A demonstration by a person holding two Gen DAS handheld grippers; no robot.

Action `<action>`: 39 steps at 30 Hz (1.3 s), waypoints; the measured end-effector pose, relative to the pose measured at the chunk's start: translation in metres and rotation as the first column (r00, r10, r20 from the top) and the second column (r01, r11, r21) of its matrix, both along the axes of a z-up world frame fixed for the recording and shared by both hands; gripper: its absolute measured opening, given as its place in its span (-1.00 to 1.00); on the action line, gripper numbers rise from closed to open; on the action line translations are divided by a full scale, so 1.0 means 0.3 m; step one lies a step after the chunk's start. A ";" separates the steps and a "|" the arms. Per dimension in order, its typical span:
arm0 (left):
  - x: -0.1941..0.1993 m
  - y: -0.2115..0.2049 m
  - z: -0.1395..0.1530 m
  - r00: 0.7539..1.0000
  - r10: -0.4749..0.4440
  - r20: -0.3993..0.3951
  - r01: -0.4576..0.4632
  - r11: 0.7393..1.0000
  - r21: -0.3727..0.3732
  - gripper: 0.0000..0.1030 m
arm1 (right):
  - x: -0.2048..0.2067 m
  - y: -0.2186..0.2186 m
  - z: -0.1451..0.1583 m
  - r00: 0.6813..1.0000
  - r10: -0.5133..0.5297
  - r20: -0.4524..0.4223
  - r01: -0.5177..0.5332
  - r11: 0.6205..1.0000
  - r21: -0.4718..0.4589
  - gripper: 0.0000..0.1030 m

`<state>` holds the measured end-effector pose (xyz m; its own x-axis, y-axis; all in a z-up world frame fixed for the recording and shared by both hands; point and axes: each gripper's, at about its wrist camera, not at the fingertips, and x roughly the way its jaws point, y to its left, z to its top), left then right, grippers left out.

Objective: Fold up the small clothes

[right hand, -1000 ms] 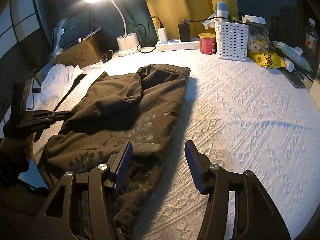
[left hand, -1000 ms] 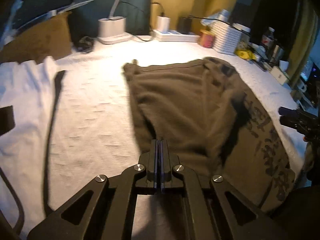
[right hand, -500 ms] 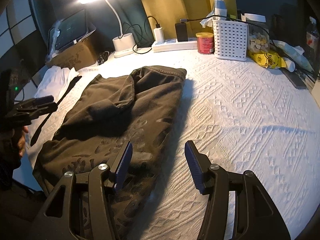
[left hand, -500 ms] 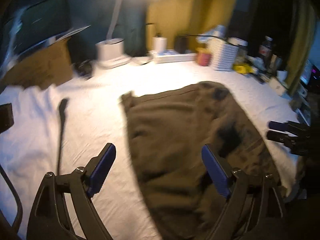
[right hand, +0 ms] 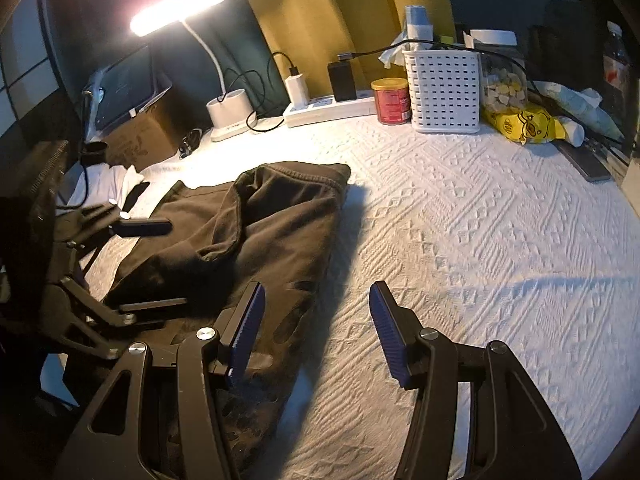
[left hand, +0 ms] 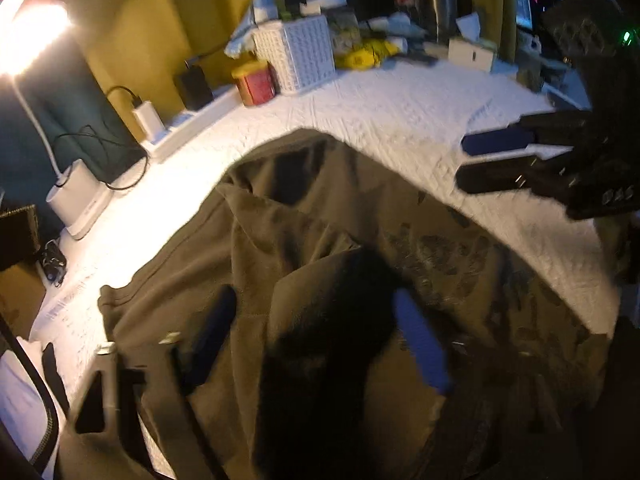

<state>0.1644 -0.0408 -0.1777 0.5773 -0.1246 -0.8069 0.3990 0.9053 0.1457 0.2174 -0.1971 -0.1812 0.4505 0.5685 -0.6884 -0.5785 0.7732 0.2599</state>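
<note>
Shorts (right hand: pixel 256 232) made of brown cloth lie flat on the white cover (right hand: pixel 480 240) of the bench, and one part is folded over on top. At the back of the bench stands a white basket (right hand: pixel 442 90) with holes in its sides. I can see tissue sticking up behind it, but I cannot tell what is inside. Beside it stands a red can (right hand: pixel 391 101) with a gold lid. On the other side is a clear jar (right hand: pixel 502 80) with pale bits in it, and a yellow bag (right hand: pixel 524 126) with a duck face lies in front of the jar. A lit white lamp (right hand: pixel 178 8) shines down from the back.

My left gripper (left hand: pixel 316 344) hangs over the near part of the shorts. Its jaws have just been closing a little, but they stand apart and the pads do not press on the cloth. That view is blurry.

My right gripper (right hand: pixel 316 332) is wide open and holds nothing. One finger (right hand: pixel 244 330) is over the edge of the shorts and the other is over the bare white cover. Most of the shorts lie ahead of it and off to the left.
</note>
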 end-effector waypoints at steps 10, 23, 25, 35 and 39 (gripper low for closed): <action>-0.042 0.198 0.046 0.985 0.161 0.058 -0.155 0.982 -0.107 -0.74 | 0.074 0.043 -0.021 1.000 -0.002 -0.011 0.001 0.999 -0.032 0.12; -0.072 0.386 0.012 0.956 0.291 0.044 -0.270 0.925 -0.267 -0.85 | 0.250 0.166 -0.043 0.998 -0.013 -0.064 0.014 1.000 0.012 0.12; -0.067 0.389 0.013 0.953 0.299 0.042 -0.275 0.916 -0.290 -0.83 | 0.278 0.181 -0.056 0.996 -0.014 -0.087 0.016 1.000 0.025 0.12; 0.028 0.372 -0.012 0.962 0.272 0.008 -0.258 0.922 -0.289 -0.81 | 0.359 0.216 -0.088 0.977 0.018 -0.211 0.007 0.993 0.116 -0.15; 0.049 0.372 -0.029 0.968 0.249 0.021 -0.232 0.927 -0.295 -0.81 | 0.381 0.233 -0.066 0.981 0.027 -0.193 -0.003 0.993 0.121 -0.53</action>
<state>0.1792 0.0707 -0.1864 0.6625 -0.1987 -0.7222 0.1632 0.9793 -0.1196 0.3316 -0.1272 -0.2010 0.3057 0.6579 -0.6883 -0.5191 0.7211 0.4588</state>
